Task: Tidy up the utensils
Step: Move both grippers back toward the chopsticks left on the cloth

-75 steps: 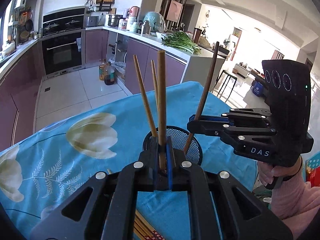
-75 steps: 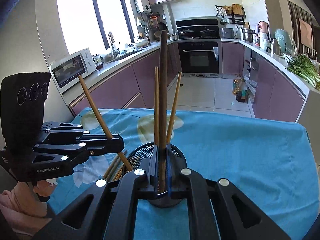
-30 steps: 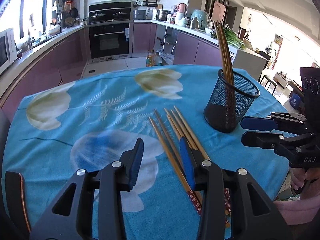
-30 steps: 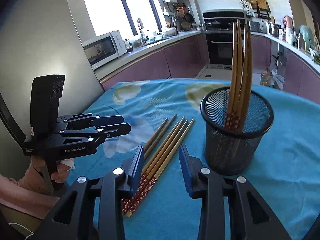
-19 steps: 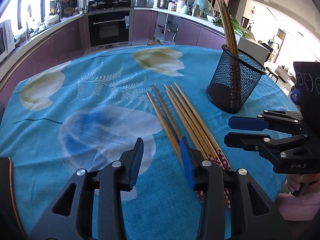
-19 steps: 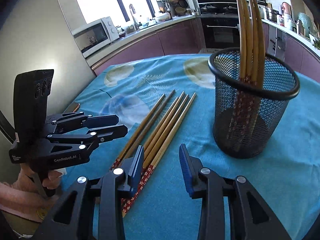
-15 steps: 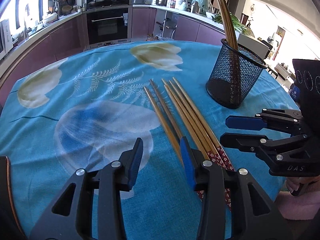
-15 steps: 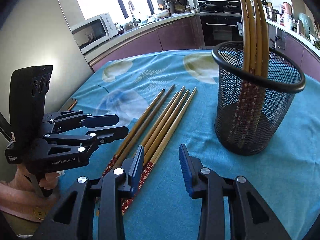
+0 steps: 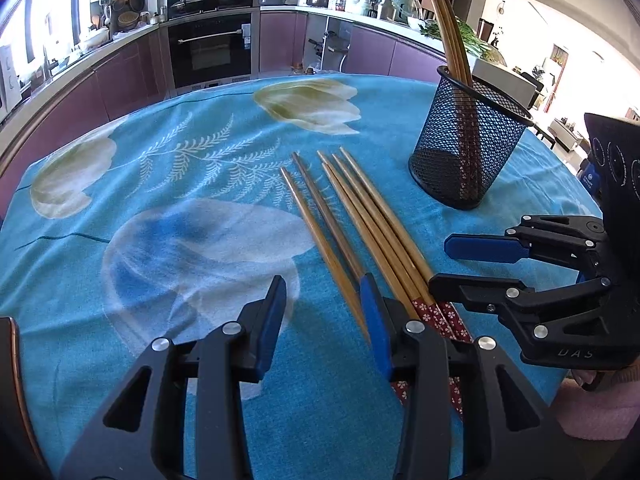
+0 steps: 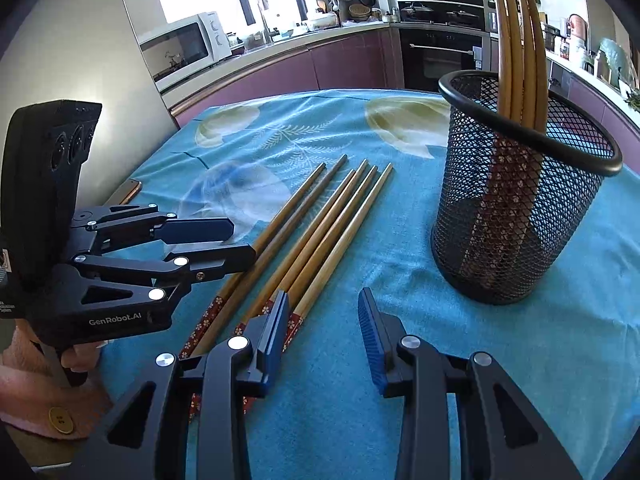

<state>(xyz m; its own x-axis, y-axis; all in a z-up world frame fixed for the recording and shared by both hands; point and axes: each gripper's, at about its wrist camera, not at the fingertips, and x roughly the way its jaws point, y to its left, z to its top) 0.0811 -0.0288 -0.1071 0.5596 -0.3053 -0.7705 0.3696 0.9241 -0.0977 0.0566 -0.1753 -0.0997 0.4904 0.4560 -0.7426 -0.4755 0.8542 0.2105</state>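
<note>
On the blue floral tablecloth (image 9: 168, 184), a black mesh holder (image 9: 466, 152) stood with four chopsticks (image 10: 520, 40) upright inside — these had just been dropped in, so part of the sorting was done; five loose chopsticks (image 9: 360, 216) lay beside it; both tongs had sunk toward them, left gripper (image 9: 324, 312) and right gripper (image 10: 324, 328) spread and empty; only the right view showed a microwave (image 10: 180, 48) and a phone-like edge (image 10: 130, 191).
</note>
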